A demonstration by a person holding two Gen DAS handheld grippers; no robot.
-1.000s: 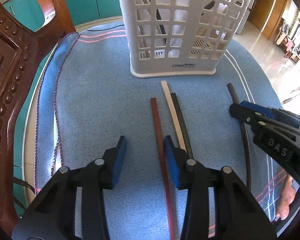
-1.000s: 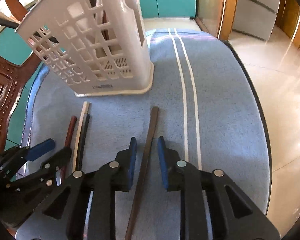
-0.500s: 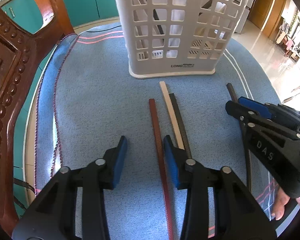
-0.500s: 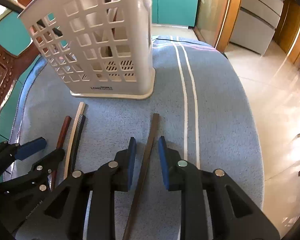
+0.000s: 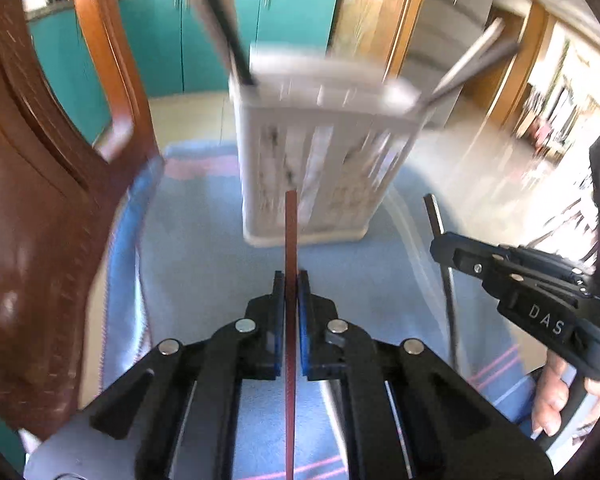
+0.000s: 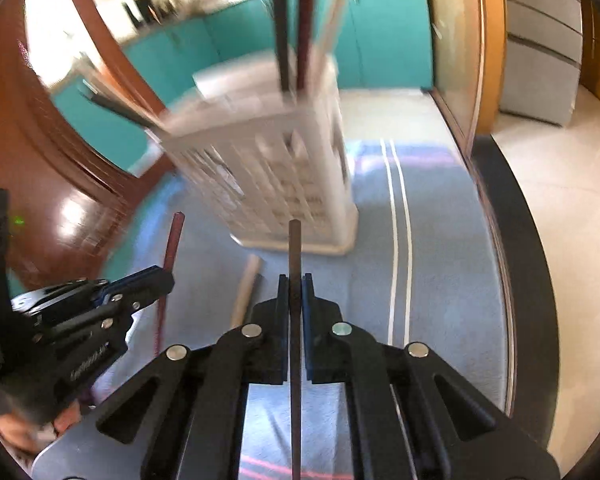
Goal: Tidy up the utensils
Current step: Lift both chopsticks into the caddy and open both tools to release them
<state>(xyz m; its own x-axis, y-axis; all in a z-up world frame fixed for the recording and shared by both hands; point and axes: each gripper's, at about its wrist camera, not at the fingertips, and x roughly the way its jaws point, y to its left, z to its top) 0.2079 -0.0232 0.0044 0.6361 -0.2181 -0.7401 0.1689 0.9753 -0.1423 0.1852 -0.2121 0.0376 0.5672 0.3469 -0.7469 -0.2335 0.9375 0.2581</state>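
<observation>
Left tool (image 5: 291, 280) clamped on red-brown chopstick (image 5: 291, 232); right tool (image 6: 295, 282) clamped on dark chopstick (image 6: 295, 248). Basket (image 6: 300, 184) at 12 o'clock, several chopsticks inside. Pale chopstick (image 6: 246, 288) left on worktop.

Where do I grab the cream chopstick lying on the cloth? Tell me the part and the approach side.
Take the cream chopstick near its far end, toward the white basket, coming straight down with the claw fingers across its width. It lies flat on the blue cloth, and its near end is hidden behind the right claw.
</observation>
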